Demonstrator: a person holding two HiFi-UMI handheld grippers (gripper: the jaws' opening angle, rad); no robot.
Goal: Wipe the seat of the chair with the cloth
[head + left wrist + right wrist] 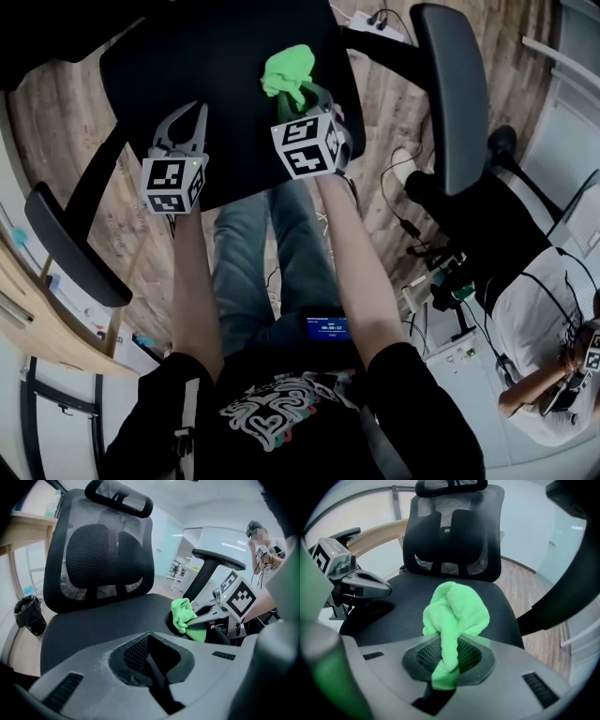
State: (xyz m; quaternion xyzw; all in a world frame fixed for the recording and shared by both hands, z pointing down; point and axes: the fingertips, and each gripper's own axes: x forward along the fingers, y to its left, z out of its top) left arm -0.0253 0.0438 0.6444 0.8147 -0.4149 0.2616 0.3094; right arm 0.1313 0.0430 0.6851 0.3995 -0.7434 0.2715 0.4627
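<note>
A black office chair fills the scene; its seat [187,75] [89,620] [408,592] lies under both grippers. My right gripper [302,98] [446,658] is shut on a bright green cloth [287,71] [455,611] [185,618], which bunches out past the jaws over the seat's right part. My left gripper [185,120] [149,637] is over the seat's front left, its jaws closed together with nothing between them. The mesh backrest [101,559] [452,536] stands behind the seat.
The chair's armrests flank the seat, the left armrest [70,248] and the right armrest [455,94]. A second black chair [487,225] stands at the right, with cables on the wooden floor [380,141]. A person in white [553,366] sits at the far right. A wooden desk edge [37,319] runs along the left.
</note>
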